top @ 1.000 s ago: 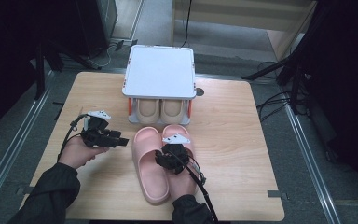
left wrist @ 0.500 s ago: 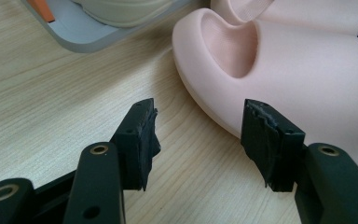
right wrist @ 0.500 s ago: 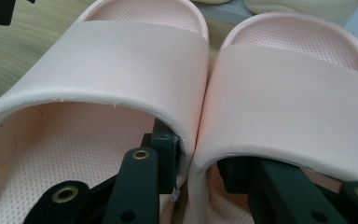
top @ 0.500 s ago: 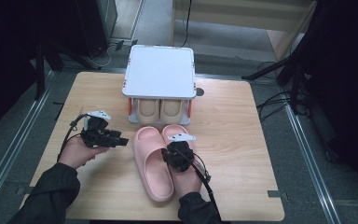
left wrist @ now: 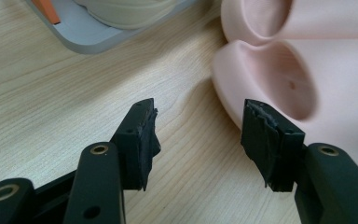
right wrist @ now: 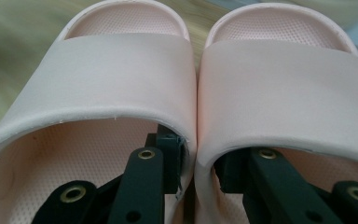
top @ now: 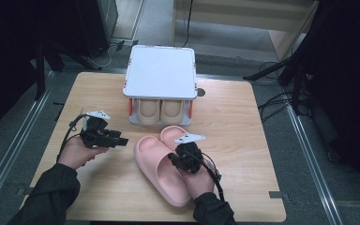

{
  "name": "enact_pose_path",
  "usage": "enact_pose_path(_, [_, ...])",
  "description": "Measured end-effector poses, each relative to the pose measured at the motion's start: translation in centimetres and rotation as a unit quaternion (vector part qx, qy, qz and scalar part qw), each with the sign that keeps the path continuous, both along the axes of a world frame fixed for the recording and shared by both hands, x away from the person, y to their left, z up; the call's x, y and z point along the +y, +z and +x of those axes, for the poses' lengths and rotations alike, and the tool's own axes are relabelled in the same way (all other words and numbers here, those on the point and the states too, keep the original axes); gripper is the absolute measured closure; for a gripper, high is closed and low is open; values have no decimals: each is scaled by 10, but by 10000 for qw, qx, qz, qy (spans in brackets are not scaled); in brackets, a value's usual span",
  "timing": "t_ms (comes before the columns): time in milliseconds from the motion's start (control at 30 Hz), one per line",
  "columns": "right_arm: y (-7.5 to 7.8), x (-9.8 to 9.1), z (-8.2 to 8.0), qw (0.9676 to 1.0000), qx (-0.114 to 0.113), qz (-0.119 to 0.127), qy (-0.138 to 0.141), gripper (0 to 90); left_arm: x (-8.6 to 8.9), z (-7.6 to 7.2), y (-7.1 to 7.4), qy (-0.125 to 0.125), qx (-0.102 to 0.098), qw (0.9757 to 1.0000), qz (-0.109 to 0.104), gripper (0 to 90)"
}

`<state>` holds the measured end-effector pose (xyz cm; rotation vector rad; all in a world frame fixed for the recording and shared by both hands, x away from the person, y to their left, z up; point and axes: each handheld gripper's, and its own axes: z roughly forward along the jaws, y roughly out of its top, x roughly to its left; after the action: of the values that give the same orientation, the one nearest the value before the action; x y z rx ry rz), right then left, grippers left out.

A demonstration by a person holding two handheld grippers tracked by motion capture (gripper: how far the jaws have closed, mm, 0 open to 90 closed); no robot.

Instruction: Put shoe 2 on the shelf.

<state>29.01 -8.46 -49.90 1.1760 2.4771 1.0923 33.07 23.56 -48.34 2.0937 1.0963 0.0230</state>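
Two pink slippers lie side by side on the wooden table (top: 243, 140), toes toward the rack. My right gripper (top: 182, 158) reaches into them from the heel side. In the right gripper view one jaw is inside the left slipper (right wrist: 116, 74) and the other inside the right slipper (right wrist: 284, 84). The jaws have just been closing, and my right gripper (right wrist: 198, 163) now pinches the two touching inner walls together. My left gripper (top: 122, 139) hovers open to the left of the nearer slipper (top: 157, 164). In its own view nothing sits between the jaws of the left gripper (left wrist: 198, 135), and the pink slipper (left wrist: 279, 70) lies just beyond.
A small rack with a white top (top: 161, 70) stands at the back middle of the table, a beige pair of slippers (top: 161, 110) on its lower shelf. Its grey base (left wrist: 88, 37) is near the left gripper. Bare wood lies to the left and right.
The right gripper's jaws closed on the slippers' inner walls and the hand shifted right; the nearer slipper's heel swung to the right. The left gripper stayed put.
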Motion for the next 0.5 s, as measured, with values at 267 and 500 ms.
enact_pose_path(267, [9,-10,-4,9942,56,199,1058,750,9,1,0,35,40,10000,-20,434])
enact_pose_path(500, [17,-8,-5,9843,249,174,1737,750,16,0,0,12,51,10000,-28,426])
